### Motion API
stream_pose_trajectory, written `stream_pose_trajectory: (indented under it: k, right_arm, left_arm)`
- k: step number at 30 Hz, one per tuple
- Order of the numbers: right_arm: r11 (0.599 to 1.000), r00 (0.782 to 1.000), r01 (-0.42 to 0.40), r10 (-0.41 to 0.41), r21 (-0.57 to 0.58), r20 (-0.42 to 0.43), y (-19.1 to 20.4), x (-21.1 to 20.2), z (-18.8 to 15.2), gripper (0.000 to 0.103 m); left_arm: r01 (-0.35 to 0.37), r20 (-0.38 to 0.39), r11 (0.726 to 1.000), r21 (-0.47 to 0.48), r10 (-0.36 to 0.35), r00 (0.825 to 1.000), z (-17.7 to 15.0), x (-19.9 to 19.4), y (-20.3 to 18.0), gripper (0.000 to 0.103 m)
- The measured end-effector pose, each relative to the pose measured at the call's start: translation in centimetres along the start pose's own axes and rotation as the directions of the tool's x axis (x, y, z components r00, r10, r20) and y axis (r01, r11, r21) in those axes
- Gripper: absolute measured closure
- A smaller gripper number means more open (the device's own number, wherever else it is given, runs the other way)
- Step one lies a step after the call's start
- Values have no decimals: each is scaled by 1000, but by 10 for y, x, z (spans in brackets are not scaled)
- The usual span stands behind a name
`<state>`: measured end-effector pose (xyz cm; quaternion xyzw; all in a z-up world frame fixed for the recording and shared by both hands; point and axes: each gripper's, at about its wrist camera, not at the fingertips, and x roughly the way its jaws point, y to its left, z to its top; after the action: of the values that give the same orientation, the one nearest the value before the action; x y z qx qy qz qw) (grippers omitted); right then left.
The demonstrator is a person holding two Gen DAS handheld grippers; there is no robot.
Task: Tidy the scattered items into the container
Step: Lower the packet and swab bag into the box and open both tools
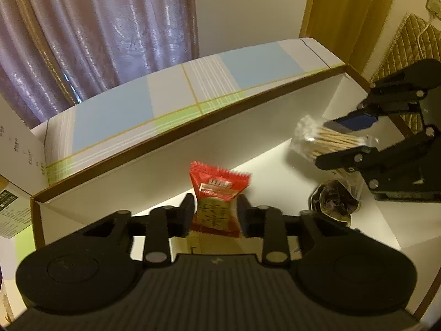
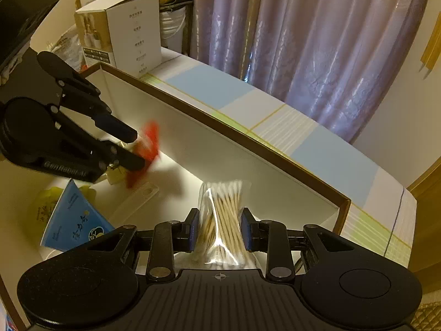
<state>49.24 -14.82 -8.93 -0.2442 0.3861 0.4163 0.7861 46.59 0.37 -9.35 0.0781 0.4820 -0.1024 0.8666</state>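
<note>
Left fingers [image 1: 190,209] pinch red packet [image 1: 219,193]; right fingers [image 2: 248,229] pinch cotton-swab bag [image 2: 224,218].

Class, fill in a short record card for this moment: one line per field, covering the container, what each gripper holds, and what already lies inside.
container: large white cardboard box with brown rim
left gripper: shut on red foil snack packet
right gripper: shut on clear bag of wooden cotton swabs
already inside: blue paper packet, dark crinkled wrapper
surface behind the box: pale checked cloth
</note>
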Motion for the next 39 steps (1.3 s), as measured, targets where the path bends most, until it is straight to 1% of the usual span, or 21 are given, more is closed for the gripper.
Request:
stream_pose_trajectory:
  k: [1,2,3,4,5,7,11,12,14,16,20,23,29,33,39]
  right_arm:
    - [1000,1000,-6,6,-4,-7,1,1,0,41]
    - [1000,1000,-3,3,-8,-7,1,1,-1,19]
    - [1000,1000,19,-18,-17,21,3,-1,-2,0]
    - [999,998,35,-33,-31,59,4,-5,-4,0]
    - [999,997,30,-28,-40,68,5,-7,-5,0]
    - [1000,998,16,-14,-26,54,2,-9,-5,0]
    - [1000,998,11,-9,-24,59,-1,-17,-5,0]
    - [1000,998,12,-11,-25,59,0,-19,-5,0]
    - [1000,999,12,-11,-26,53,4,-24,-4,0]
    - [1000,999,12,-11,-26,52,8,-27,-4,0]
    - [1000,998,17,-16,-12,67,12,-42,-7,0]
    - [1000,996,11,-12,13,92,15,-55,-9,0]
    - [999,993,13,-18,45,115,24,-79,-14,0]
    - [997,992,14,-23,73,121,31,-95,-20,0]
    - [995,990,30,-42,95,133,47,-115,-26,0]
  left_arm:
    - [-8,-1,1000,5,8,1000,-1,1,-1,63]
    - [-13,-1,1000,11,13,1000,-3,1,-1,61]
    - [-18,-1,1000,14,18,1000,-3,1,-1,60]
    - [-20,-3,1000,15,20,1000,-4,1,-1,60]
    - [-18,-6,1000,13,18,1000,-5,0,0,58]
    - [-15,-9,1000,12,15,1000,-6,-2,0,55]
    - [-23,-8,1000,17,23,1000,-8,-8,2,49]
    - [-27,-11,999,18,28,1000,-7,-9,2,45]
    - [-41,-14,999,18,41,999,-7,-13,3,42]
    - [-48,-9,999,22,48,999,-8,-20,2,41]
    - [-49,16,999,9,49,999,-12,-37,0,36]
    - [-42,39,999,5,42,998,-17,-53,-1,35]
    - [-58,68,998,8,57,996,-28,-86,-2,35]
    - [-61,79,998,2,61,995,-36,-107,-4,33]
    - [-80,120,997,8,79,990,-48,-140,-12,28]
